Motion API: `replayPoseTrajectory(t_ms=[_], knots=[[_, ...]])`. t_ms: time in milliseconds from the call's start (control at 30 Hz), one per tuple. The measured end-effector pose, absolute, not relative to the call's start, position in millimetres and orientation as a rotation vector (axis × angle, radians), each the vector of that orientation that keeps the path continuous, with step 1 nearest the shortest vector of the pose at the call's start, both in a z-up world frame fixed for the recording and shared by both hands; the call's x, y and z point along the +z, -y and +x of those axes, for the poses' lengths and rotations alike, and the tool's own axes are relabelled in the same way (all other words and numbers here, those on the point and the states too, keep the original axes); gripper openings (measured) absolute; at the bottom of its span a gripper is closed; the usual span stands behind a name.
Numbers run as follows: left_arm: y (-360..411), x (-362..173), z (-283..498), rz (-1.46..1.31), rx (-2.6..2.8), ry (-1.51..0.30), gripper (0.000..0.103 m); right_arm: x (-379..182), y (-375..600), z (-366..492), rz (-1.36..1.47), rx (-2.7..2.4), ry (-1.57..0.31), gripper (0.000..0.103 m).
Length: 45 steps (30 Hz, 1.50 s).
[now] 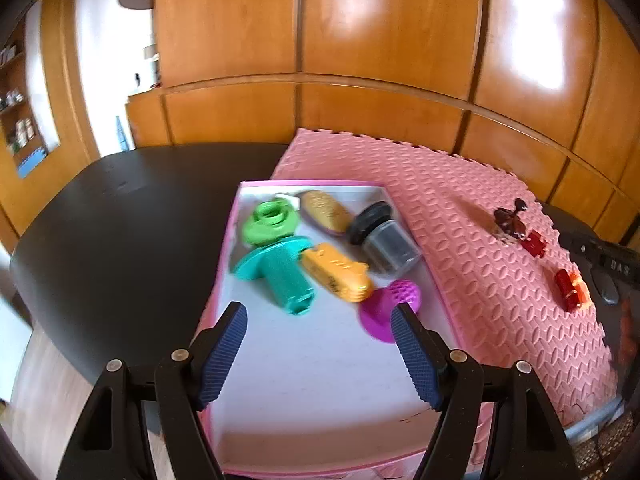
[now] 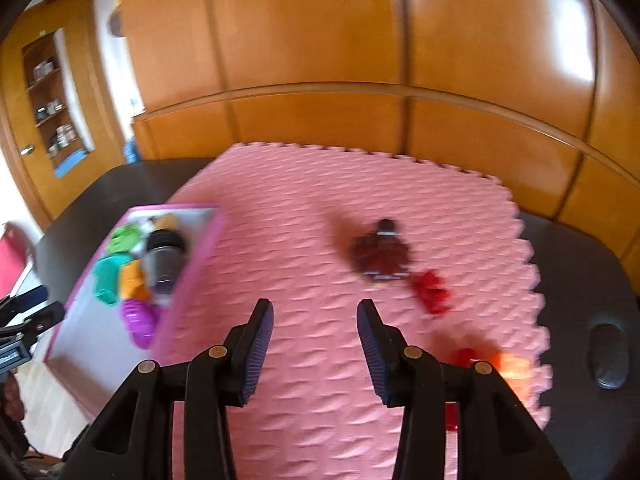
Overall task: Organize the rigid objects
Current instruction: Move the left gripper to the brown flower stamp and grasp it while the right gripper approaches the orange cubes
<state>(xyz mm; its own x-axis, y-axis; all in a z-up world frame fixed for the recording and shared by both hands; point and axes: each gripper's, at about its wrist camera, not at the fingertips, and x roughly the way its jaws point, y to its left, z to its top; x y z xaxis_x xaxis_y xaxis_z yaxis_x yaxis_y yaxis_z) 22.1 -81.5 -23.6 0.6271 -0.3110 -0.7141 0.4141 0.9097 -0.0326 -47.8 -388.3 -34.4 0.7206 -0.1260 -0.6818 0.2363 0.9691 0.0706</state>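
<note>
Left wrist view: pink tray (image 1: 228,240) holds six toys, teal plunger (image 1: 280,276) lying diagonally; left gripper (image 1: 320,316) and right gripper (image 2: 316,312) both spread, holding nothing

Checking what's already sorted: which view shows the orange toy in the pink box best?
Left wrist view: the orange toy lies sharp and unobstructed in the pink box. The right wrist view shows it small, blurred, partly hidden at the frame's left.

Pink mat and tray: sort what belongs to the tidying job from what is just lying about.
Job:
pink tray
teal plunger toy
green ring
orange mould
dark-lidded jar
purple stamp
brown figure
red pieces

Lying about:
pink mat
black table
wooden panelling
</note>
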Motion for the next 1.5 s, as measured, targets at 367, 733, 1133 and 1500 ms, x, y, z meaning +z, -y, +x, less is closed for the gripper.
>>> replayPoseTrajectory(t_ms=[367, 733, 1133, 1500], knots=[[148, -15, 15, 0.241, -0.54, -0.789, 0.075, -67, 508, -88, 0.454, -0.543, -0.716, 0.043], [231, -24, 13, 0.294, -0.69, -0.839, 0.075, -63, 531, -107, 0.599, -0.6, -0.682, 0.043], [323, -26, 42, 0.28, -0.752, -0.816, 0.077, -61, 536, -109, 0.664, -0.576, -0.664, 0.044], [391, -43, 76, 0.348, -0.762, -0.781, 0.075, -65, 548, -115, 0.75, -0.573, -0.648, 0.044]])
